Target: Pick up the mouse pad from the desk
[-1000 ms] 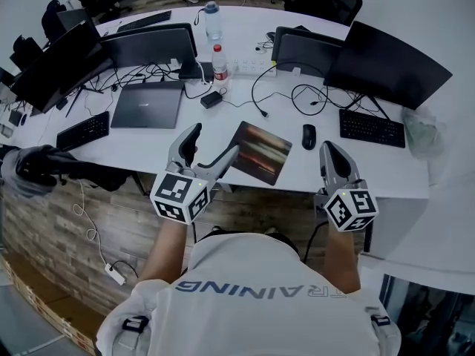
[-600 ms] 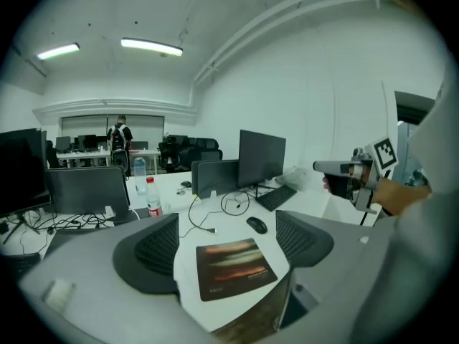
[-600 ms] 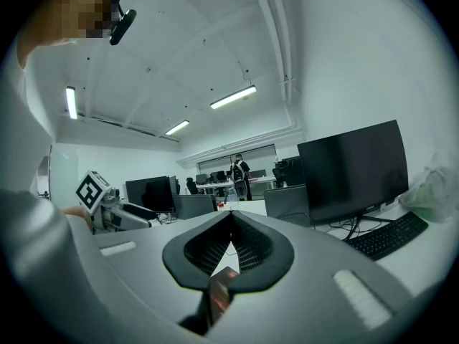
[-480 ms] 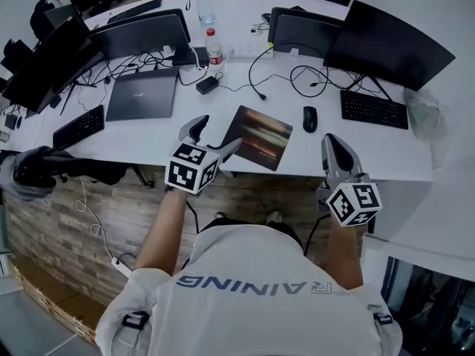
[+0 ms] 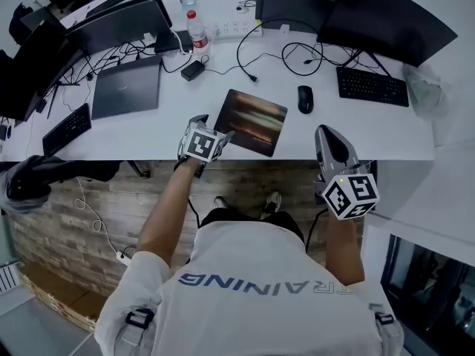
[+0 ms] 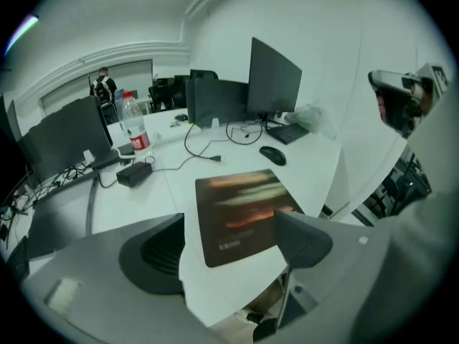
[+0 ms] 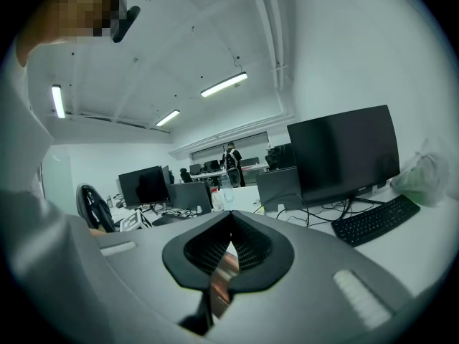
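Two grippers are held at the near edge of the white desk (image 5: pixel 148 136), and only the left gripper (image 5: pixel 212 127) is at the mouse pad (image 5: pixel 252 121). Its jaws stand wide apart with nothing clamped. In the left gripper view the dark pad with orange streaks lies flat on the desk straight ahead of them, its near edge between the two fingertips. The right-hand finger (image 6: pixel 301 239) overlaps the pad's near corner, though whether it touches cannot be told. Beyond the jaws, past the pad's far edge, sits a black mouse (image 6: pixel 272 155). Farther off on the left-hand jaw's side are a power brick (image 6: pixel 133 172) and a water bottle (image 6: pixel 135 131). The right gripper (image 5: pixel 325 130) is well apart from the pad, above the desk's near edge, its jaws together at the tips and empty. In the right gripper view a sliver of the pad shows through the slit below the tips. A keyboard (image 7: pixel 373 222) lies beyond on the right-hand jaw's side.
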Tool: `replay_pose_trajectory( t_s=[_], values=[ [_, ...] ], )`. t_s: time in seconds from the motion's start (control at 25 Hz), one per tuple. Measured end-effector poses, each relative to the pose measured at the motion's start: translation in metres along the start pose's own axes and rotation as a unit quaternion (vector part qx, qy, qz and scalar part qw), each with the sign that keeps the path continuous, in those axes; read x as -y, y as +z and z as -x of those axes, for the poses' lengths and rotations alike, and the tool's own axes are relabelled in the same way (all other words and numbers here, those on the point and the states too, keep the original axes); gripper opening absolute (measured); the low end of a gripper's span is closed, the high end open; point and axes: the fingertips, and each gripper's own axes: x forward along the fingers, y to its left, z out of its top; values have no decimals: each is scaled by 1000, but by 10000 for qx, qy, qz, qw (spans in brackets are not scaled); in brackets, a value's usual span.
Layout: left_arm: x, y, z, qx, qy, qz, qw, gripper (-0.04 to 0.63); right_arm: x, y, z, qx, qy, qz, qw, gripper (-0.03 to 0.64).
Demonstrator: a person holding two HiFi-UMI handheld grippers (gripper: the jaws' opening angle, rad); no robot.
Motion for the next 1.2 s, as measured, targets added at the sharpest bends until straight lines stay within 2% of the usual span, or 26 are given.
replay_pose_trajectory(
  t_s=[0.16,0.28,0.4,0.52,0.64,0.88,0.96,1.08,1.12,1.2],
  values=[
    [0,-33,-46,-516,-191,31,9985,393,0,-12,-5,-159,34,-5,9999,12],
    [-1,-58,-70,-943,-272,227,9949,393,5,-20,-3,-279,18,-73,9996,12],
    [-3,-70,-82,-1140,-265,344,9925,393,13,-25,-1,-367,-51,-140,9992,14],
    [-10,-67,-85,-1146,-68,227,9931,383,20,-31,0,-427,-116,-186,9988,13],
    [-11,-52,-84,-850,146,-28,9963,380,25,-36,0,-469,-146,-246,9985,13],
    [-11,-42,-87,-751,198,-148,9969,376,22,-40,-2,-492,-87,-285,9983,13],
    [-7,-48,-87,-977,94,-82,9951,365,20,-42,-1,-504,-82,-301,9982,13],
    [14,-69,-82,-1580,-352,364,9861,348,20,-43,0,-489,-82,-376,9981,12],
    [12,-67,-83,-1525,-326,339,9872,345,20,-43,0,-478,-84,-394,9980,14],
    [-5,-45,-87,-1000,36,-33,9950,337,21,-42,1,-464,-98,-396,9981,13]
  ],
)
